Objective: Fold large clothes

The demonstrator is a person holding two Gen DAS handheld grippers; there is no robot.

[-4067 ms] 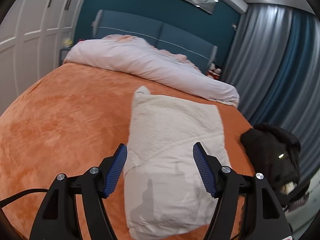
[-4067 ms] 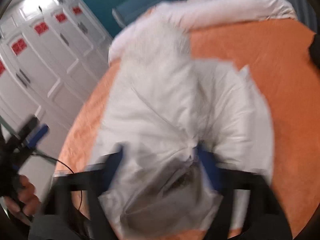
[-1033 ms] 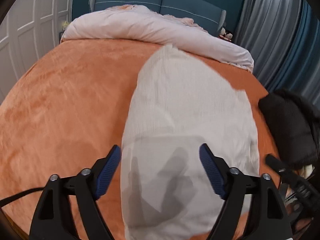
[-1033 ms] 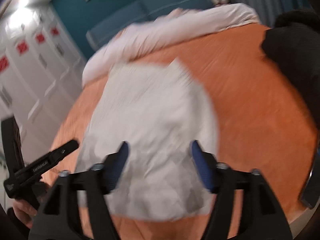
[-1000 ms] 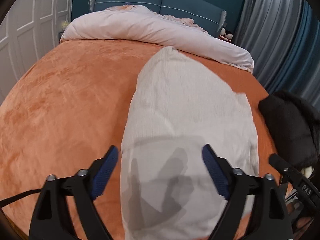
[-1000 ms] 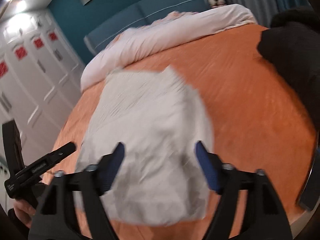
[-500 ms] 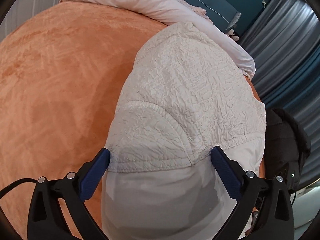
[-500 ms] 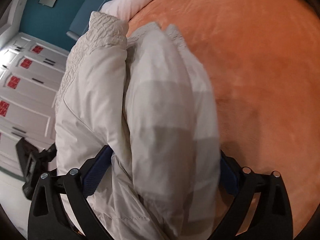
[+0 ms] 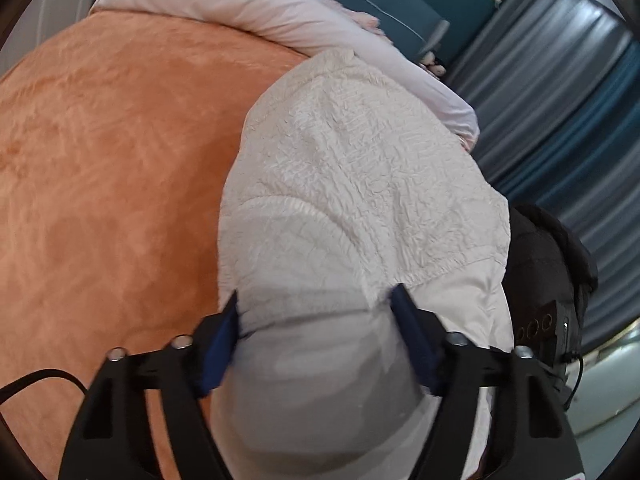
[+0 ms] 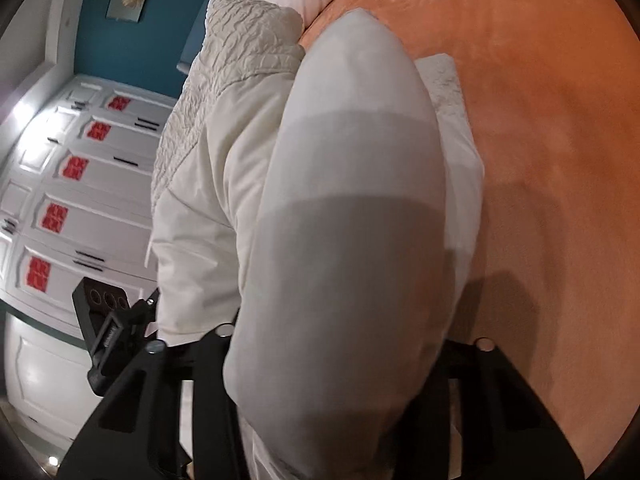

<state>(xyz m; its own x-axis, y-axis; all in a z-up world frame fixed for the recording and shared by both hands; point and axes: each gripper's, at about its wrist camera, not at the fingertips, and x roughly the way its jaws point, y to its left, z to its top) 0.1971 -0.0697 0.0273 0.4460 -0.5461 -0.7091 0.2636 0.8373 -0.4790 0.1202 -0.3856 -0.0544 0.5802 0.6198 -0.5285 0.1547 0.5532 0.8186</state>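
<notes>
A white padded jacket (image 9: 360, 184) lies folded on the orange bedspread (image 9: 100, 180). My left gripper (image 9: 316, 320) straddles its near end. Its jaws are closing, and both blue pads (image 9: 222, 340) dig into the bulging fabric between them. In the right wrist view the same jacket (image 10: 352, 200) swells up between the fingers of my right gripper (image 10: 344, 340). Those jaws are closing too. The thick fold fills the gap and hides the pads. The left gripper's body (image 10: 108, 320) shows at the lower left of that view.
A pale pink duvet (image 9: 280, 20) lies across the head of the bed. A black garment (image 9: 544, 264) sits at the bed's right edge, near the grey and blue curtains (image 9: 560, 100). White wardrobe doors (image 10: 80, 200) stand to the left. Orange bedspread (image 10: 540, 120) spreads wide on both sides.
Both grippers came down onto the jacket's near end. Their jaws went from wide open around it to narrowed onto the fabric. The right view rolled and tipped down.
</notes>
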